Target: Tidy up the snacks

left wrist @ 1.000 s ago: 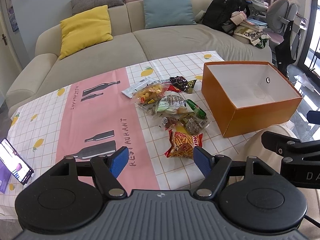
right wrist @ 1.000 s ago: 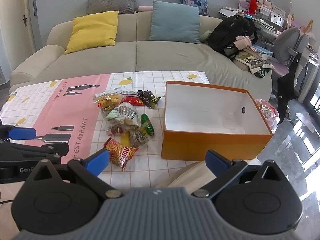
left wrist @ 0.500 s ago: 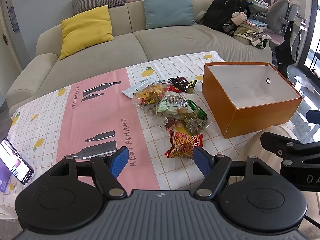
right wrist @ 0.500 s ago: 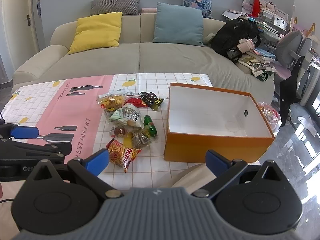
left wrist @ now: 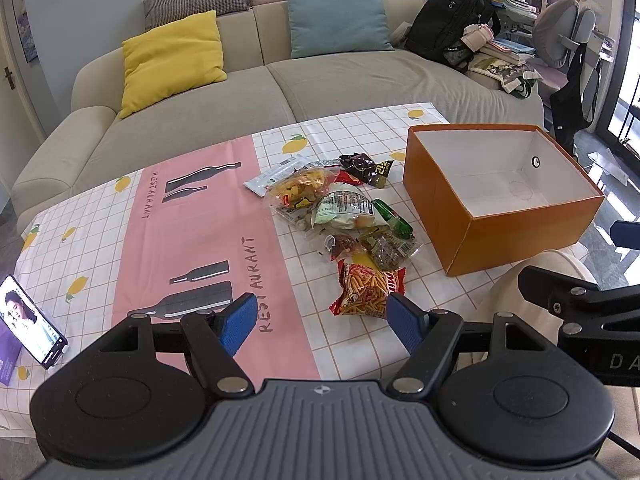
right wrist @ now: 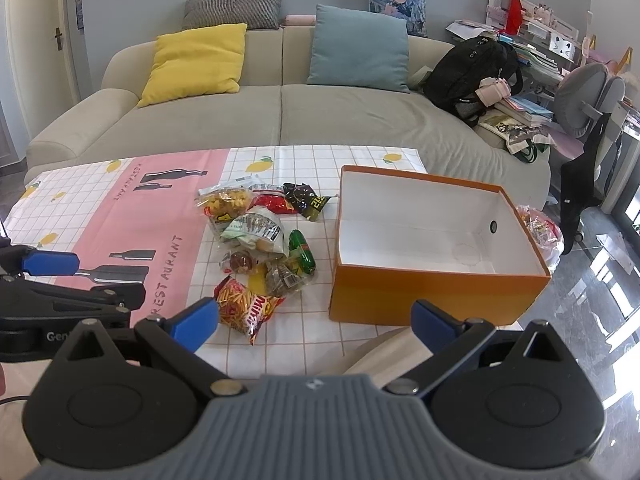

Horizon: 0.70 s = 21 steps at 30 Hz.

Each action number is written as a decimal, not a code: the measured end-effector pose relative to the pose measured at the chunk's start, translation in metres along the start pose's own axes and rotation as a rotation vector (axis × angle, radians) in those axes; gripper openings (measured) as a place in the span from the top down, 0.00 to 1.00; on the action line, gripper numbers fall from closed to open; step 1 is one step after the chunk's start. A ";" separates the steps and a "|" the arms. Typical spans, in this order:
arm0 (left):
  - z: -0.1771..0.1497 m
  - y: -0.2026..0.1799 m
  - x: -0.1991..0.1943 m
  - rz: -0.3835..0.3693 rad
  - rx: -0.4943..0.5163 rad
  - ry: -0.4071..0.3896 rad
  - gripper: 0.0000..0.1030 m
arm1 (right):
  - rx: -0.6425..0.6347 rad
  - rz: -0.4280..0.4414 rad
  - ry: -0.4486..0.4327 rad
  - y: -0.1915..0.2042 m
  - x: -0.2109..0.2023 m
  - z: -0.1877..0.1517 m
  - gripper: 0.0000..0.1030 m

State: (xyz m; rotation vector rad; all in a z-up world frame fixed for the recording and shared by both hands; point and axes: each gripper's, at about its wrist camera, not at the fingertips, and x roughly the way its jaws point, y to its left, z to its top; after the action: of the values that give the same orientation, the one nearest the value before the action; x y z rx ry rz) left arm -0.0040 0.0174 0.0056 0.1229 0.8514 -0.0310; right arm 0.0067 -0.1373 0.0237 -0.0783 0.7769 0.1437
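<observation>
Orange card forms the box [right wrist: 420, 300], which is placed open at the right side of the table [left wrist: 80, 232], with its white inside bare; no snack is seen in it, so the task is judged to be at its start. The snacks [left wrist: 344, 216] are gathered in one loose pile on the checked cloth [left wrist: 192, 216], just beside the left wall of the box, probably so that each one can be carried over only a short way. The red chip bag [left wrist: 368, 290] lies at the near end of the pile, and a green packet [right wrist: 302, 256] is seen on the side nearest the box. The left gripper [left wrist: 320, 322] is held above the near edge of the table with its blue pads spread wide, nothing between them, and it is aimed at the chip bag, so this bag is judged to be the first target. The right gripper [right wrist: 314, 320] is also held wide apart and empty, low in front of the box, likely kept ready to take a snack or to steady the box. A phone [left wrist: 30, 332] is propped at the far left of the cloth, well apart from the pile.
</observation>
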 end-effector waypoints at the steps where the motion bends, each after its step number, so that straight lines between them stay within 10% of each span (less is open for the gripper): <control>1: 0.000 0.000 0.000 0.000 0.000 0.000 0.16 | -0.001 0.000 0.000 0.000 0.000 0.000 0.03; 21: 0.000 -0.002 -0.002 -0.005 -0.005 0.001 0.16 | -0.009 0.003 0.011 0.002 0.004 -0.003 0.03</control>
State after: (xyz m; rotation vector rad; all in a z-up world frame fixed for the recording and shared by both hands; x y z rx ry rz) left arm -0.0060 0.0158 0.0070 0.1161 0.8533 -0.0340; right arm 0.0067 -0.1352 0.0190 -0.0864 0.7874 0.1493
